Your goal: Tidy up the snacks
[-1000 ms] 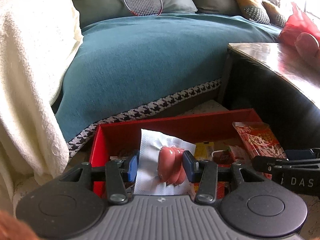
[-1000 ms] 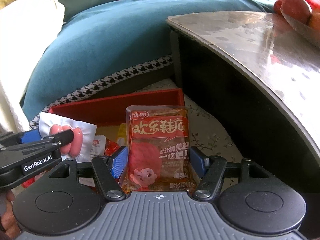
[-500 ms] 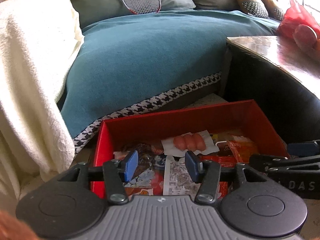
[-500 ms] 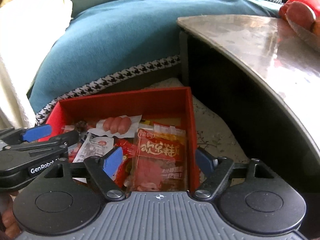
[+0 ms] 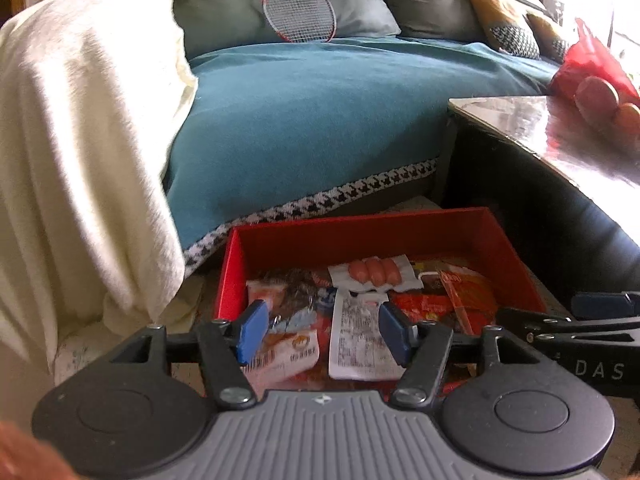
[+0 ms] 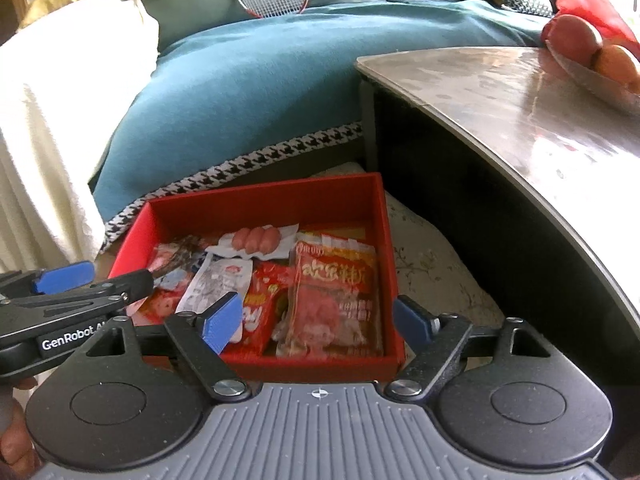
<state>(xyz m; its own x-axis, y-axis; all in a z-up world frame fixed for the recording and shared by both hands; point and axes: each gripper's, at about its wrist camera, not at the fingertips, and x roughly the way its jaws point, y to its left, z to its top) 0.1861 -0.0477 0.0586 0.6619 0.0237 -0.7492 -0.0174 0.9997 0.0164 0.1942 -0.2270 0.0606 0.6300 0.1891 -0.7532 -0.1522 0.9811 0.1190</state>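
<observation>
Left wrist view: left gripper (image 5: 320, 330) had its fingers spread apart, nothing between them, hovering over the near end of the red box (image 5: 516, 256). Sausage pack (image 5: 374, 272) lay inside on top of the other snack packets, toward the far wall. Right wrist view: right gripper (image 6: 320, 320) was also spread wide and empty, above the box's near wall. Orange snack bag (image 6: 334, 292) lay flat inside, against the box's right wall, with the sausage pack beyond it.
</observation>
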